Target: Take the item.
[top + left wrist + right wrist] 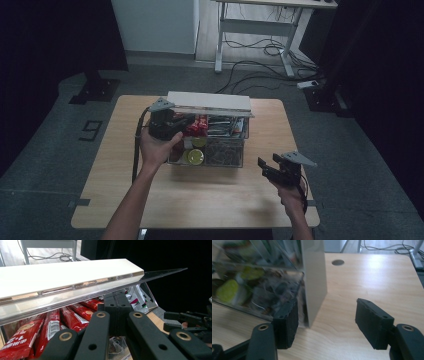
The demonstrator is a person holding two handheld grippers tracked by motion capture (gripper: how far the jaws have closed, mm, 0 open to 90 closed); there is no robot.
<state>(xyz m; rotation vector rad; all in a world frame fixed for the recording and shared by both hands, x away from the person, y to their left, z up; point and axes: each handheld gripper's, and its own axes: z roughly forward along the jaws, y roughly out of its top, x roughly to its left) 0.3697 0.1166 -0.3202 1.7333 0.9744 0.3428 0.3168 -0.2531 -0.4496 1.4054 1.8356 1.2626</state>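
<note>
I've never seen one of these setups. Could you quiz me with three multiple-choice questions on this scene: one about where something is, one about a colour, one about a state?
1. Where does the clear box stand?
A. on the floor
B. on the wooden table
C. on the white desk at the back

2. What colour are the long packets in the box?
A. red
B. blue
C. white

3. How do the jaws of the right hand-held gripper stand?
A. clamped on a packet
B. shut tight on nothing
C. apart, with nothing between them

Answers:
1 B, the high view shows the box on the tabletop.
2 A, the left gripper view shows red wrappers under the lid.
3 C, the right gripper view shows bare table between the jaws.
</note>
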